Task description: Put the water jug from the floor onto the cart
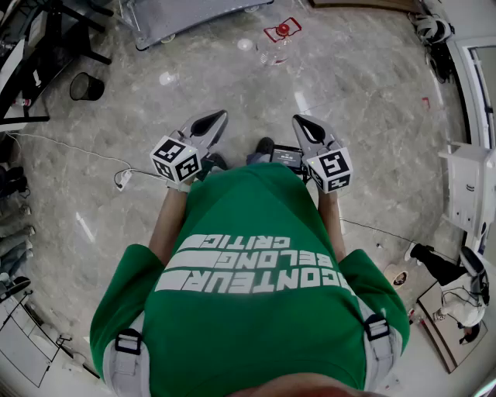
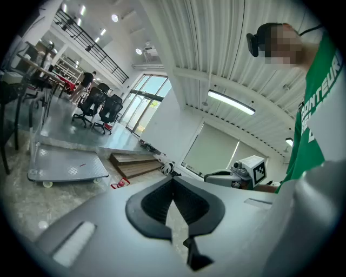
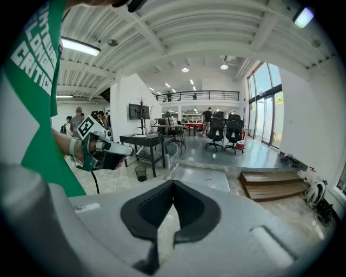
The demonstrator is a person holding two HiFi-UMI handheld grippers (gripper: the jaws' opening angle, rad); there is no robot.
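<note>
Seen from above, a person in a green printed T-shirt (image 1: 256, 271) stands on a grey marbled stone floor (image 1: 139, 116), holding one grey two-jaw tool in each hand, both pointing forward and slightly down. The left tool (image 1: 219, 116) has its black padded jaws closed tip to tip, with nothing between them; its own view shows only bare floor through the small gap behind the tips (image 2: 173, 181). The right tool (image 1: 299, 119) is the same: jaws together and empty (image 3: 173, 183). Each carries a white cube with black square markers near the wrist. The task's thing, a small clear water jug with a red top (image 1: 283, 29), sits on the floor well ahead of both tools, touched by neither. It lies roughly in line with the gap between them, a little nearer the right tool's side. In the left gripper view it is a small red shape (image 2: 120, 183) on the floor, too small to make out in detail. Just beside the jug, to its left and further away, stands a low flat grey metal platform cart (image 1: 194, 15), whose deck looks bare (image 2: 67, 165). A round black wastebasket (image 1: 85, 85) stands off to the left, near a dark-framed desk (image 3: 141, 139). Low wooden steps (image 3: 270, 185) lie beyond the cart.
</note>
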